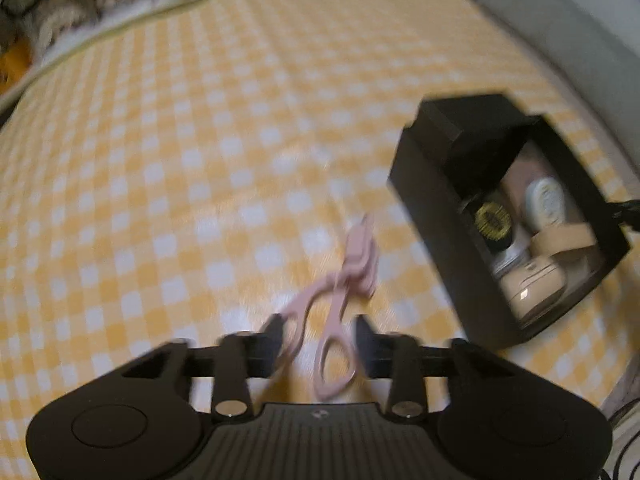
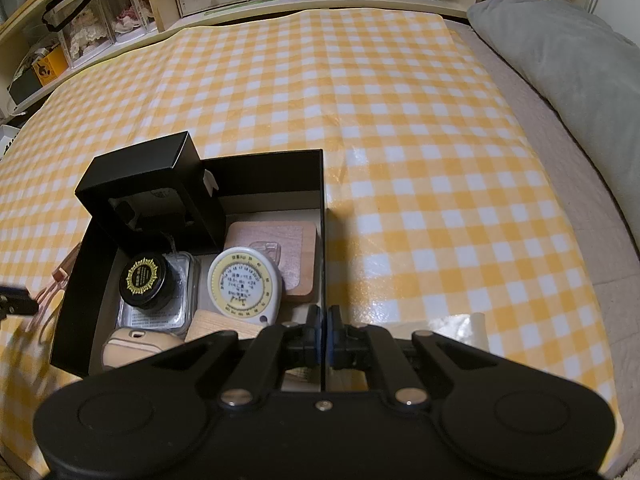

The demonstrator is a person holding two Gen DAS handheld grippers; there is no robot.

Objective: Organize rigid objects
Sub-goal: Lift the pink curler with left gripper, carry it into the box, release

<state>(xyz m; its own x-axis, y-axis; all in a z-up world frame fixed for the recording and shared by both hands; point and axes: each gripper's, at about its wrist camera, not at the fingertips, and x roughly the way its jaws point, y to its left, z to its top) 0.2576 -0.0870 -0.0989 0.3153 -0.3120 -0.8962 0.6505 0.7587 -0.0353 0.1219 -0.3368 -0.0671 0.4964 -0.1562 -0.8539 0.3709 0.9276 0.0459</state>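
1. Between my left gripper fingers, which stand apart, the pink scissors lie on the yellow checked cloth; no pad presses them.
2. My right gripper is clamped on the right wall of the black box.
3. Inside the box I see a round tape measure, a black jar and a wooden coaster.
4. Scissors sit just left of the box.

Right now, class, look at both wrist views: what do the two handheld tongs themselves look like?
Both are matte black plastic. The left tongs show a ribbed centre panel, round discs at each side and silver pivot bolts. The right tongs have the same linkage bars and bolts, with blue pads on the fingertips. No sleeves or cables on them are visible.
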